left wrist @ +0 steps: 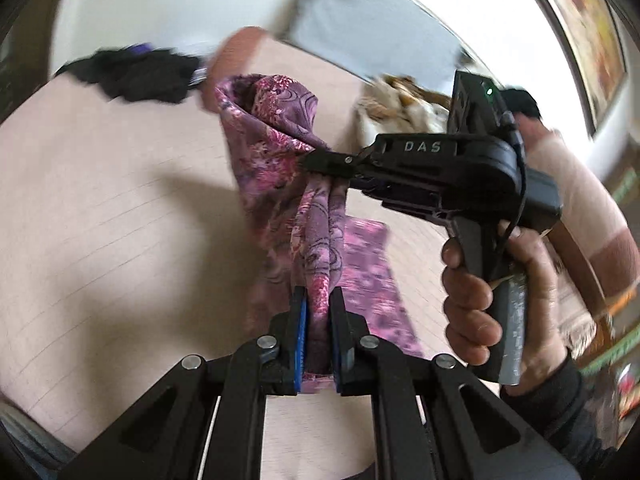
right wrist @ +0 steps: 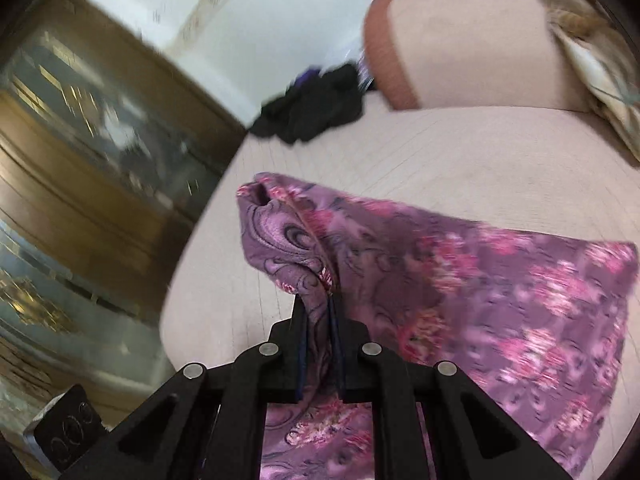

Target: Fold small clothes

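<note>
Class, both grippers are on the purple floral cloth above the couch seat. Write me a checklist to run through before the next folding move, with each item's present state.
1. Left gripper shut on the purple cloth: ok, fabric is bunched between its fingers.
2. Right gripper shut on the same cloth: ok, seen in both views.
3. Cloth spread flat: not ok, it hangs gathered and twisted between the grippers.
4. Cloth edges lined up: cannot tell, the views are blurred.
5. Black clothes out of the way: ok, they lie at the far end of the couch seat.
6. Trailing end resting on the seat: ok.
</note>
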A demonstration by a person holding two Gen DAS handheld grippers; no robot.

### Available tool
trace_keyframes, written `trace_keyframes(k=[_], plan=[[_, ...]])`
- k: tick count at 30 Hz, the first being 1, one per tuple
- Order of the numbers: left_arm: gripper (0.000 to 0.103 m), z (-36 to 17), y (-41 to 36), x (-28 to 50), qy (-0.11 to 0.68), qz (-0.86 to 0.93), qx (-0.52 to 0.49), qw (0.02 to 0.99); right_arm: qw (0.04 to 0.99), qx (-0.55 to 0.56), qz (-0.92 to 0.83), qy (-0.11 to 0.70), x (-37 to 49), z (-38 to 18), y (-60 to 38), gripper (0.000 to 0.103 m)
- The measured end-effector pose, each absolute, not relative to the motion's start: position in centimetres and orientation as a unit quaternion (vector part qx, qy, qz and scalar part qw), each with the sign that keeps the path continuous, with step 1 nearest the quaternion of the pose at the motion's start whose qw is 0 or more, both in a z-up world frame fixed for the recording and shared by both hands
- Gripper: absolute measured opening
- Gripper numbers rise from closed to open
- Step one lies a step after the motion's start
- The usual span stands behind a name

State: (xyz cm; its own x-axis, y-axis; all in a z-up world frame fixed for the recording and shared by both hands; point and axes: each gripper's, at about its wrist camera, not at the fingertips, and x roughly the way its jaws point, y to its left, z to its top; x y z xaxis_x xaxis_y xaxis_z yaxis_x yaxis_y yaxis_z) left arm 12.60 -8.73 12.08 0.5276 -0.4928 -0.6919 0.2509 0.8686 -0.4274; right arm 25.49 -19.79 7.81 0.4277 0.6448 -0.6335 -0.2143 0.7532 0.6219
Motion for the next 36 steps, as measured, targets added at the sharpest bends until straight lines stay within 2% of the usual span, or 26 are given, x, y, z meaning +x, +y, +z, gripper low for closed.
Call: trace_keyframes(k=[8, 14, 22, 23, 24, 25, 26, 27, 29, 32, 36], plan=[[0.01, 10.8, -22.4, 14.5, 0.47, -0.255, -0.036, 0.844, 0.797, 0.371, 0.253, 0.404, 23.4, 3.8, -33.9, 0.011], [0.01, 5.2, -28.7, 17.1, 0.519, -0.254, -0.007, 0.816, 0.748, 0.417, 0.192, 0.48, 26.0, -2.8, -40.4, 0.011], [0.013, -0.3, -32.1, 17.8, 0.571, -0.272, -0.018, 0.774, 0.714, 0.426, 0.1, 0.547, 26.9, -6.9, -42.5, 0.015], [0.014, -0.3, -31.8, 17.4, 0.574, -0.285, -0.033, 0.767, 0.712, 0.429, 0.098, 0.547, 27.0, -7.0, -42.7, 0.018], [0.019, -0.1, -31.6, 17.2, 0.572, -0.292, -0.039, 0.766, 0.713, 0.428, 0.093, 0.547, 27.1, -7.0, -43.1, 0.033], [0.022, 0.7, -30.9, 16.6, 0.562, -0.303, -0.046, 0.768, 0.719, 0.426, 0.085, 0.542, 26.9, -6.5, -43.4, 0.041], [0.03, 1.4, -30.3, 16.3, 0.554, -0.307, -0.049, 0.772, 0.729, 0.421, 0.079, 0.534, 26.6, -6.0, -43.4, 0.051], [0.041, 2.2, -29.5, 16.1, 0.544, -0.304, -0.055, 0.78, 0.741, 0.412, 0.085, 0.524, 26.2, -4.9, -43.3, 0.054], [0.051, 3.7, -27.3, 16.0, 0.523, -0.285, -0.065, 0.801, 0.751, 0.402, 0.106, 0.513, 25.4, -3.5, -42.7, 0.055], [0.052, 4.4, -24.4, 17.2, 0.519, -0.234, -0.058, 0.82, 0.771, 0.363, 0.142, 0.503, 23.7, -1.4, -40.3, 0.067], [0.052, 2.9, -22.0, 18.5, 0.538, -0.176, -0.051, 0.822, 0.768, 0.297, 0.114, 0.556, 20.7, -3.4, -36.0, 0.068]])
